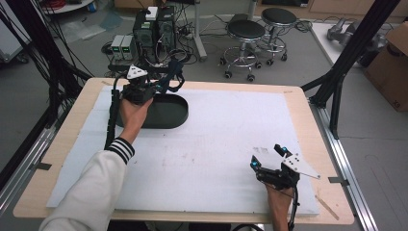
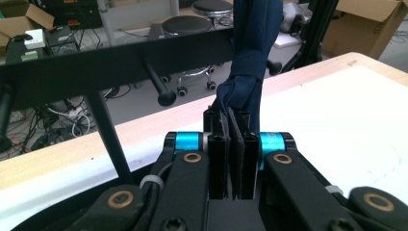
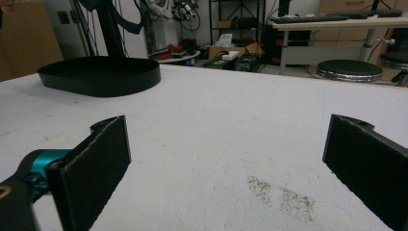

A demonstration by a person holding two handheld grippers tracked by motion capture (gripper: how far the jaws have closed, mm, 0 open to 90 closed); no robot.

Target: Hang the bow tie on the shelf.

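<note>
While the left tongs point(image 2: 233, 154) clench a dark blue strap point(image 2: 250, 53) hanging probably just above the black tray point(image 1: 166, 113) at upper left, the right tongs point(image 1: 269, 161) gape empty, lower right.

Dark blue cloth strap point(image 2: 250, 53) — soft, matt woven fabric, creased where pinched. Left gripper point(image 2: 233, 159): jaws of black plastic, faced with rough, felt-like pads; joints of glossy teal anodised metal with brass-coloured rivets. Right gripper point(image 3: 226, 159) carried the same coarse black pads point(image 3: 103, 159). Black tray point(image 3: 101, 74) — smooth, semi-matt plastic. Table point(image 1: 298, 96) edged in pale wood, covered by a white mat point(image 1: 231, 130), matt and faintly scuffed.
</note>
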